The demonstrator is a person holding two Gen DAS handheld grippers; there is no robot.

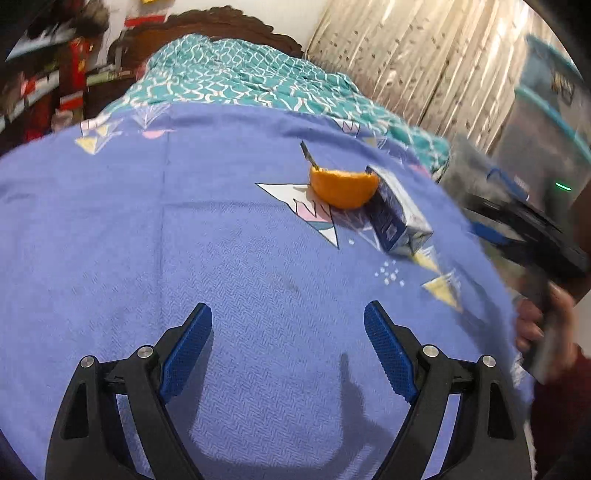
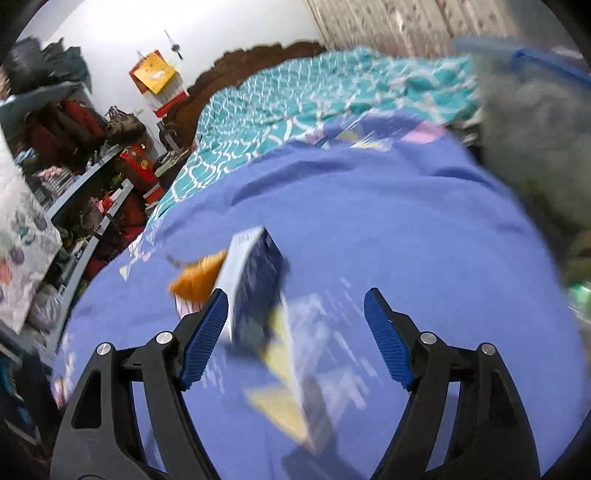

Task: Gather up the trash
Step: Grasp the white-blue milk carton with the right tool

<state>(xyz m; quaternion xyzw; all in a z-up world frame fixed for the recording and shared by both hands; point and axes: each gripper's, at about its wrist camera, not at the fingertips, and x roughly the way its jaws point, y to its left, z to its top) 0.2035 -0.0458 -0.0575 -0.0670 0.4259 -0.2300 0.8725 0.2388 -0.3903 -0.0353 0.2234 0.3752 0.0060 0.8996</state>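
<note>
Left wrist view: I note a curved orange peel (image 1: pixel 343 188) touching a dark blue rectangular carton (image 1: pixel 393 214), both lying on the woven periwinkle bedsheet (image 1: pixel 184 240). Left gripper (image 1: pixel 288 347) gapes, empty. Right gripper (image 2: pixel 295 332) is spread, the blurred carton just ahead of its left finger.

We are in a home bedroom. Ahead of the left claw (image 1: pixel 288 343) stretches a bed (image 1: pixel 221 258) under a blue-violet sheet, with a teal patterned blanket (image 1: pixel 236 74) and a carved dark wooden headboard (image 1: pixel 221 22) beyond it. Pale curtains (image 1: pixel 406 55) hang to the right, and cluttered shelves (image 2: pixel 92 177) of household belongings stand off to the left.
</note>
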